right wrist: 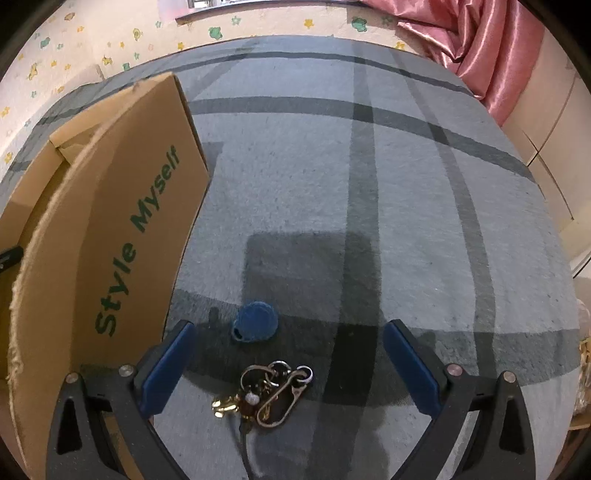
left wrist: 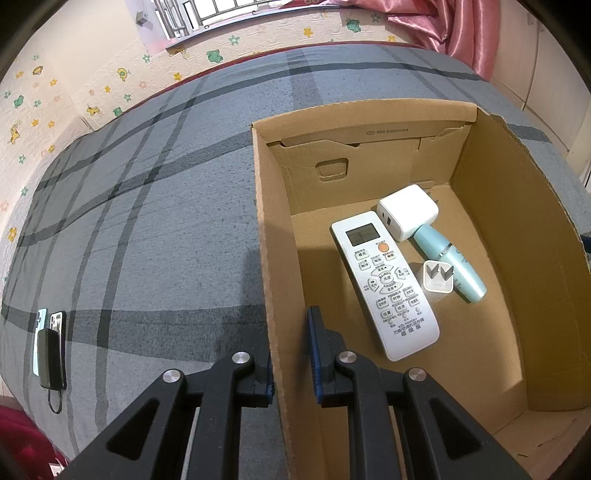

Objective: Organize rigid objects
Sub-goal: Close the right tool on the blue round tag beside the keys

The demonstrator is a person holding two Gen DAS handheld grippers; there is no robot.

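Left gripper: clenched on the near left wall of the cardboard box. One finger is outside the wall and one is inside, so the wall is pinched between the blue pads.

Right gripper: jaws spread wide and holding nothing. It points steeply down at the bedcover, outside the box, beside the printed wall.

Keyring: a bunch of metal rings, a clasp and small charms. It lies on the cover between the two blue pads of the right gripper and touches neither pad.

Blue tag: a small round blue piece on the cover, just beyond the keyring and near the printed wall of the box.

Inside the box: a white remote control lies flat on the floor of the box, near its middle. Touching its far end is a white charger block. A pale blue bottle lies on its side toward the right wall. A small white plug sits between the remote and the bottle, prongs up.

Surface: a grey bedcover with dark crossing stripes; the box stands on it.

Left of the box: two phones and a dark power bank lie together, well apart from the box.

Room: a wall with small animal and star stickers behind the box, a pink curtain at the far right.
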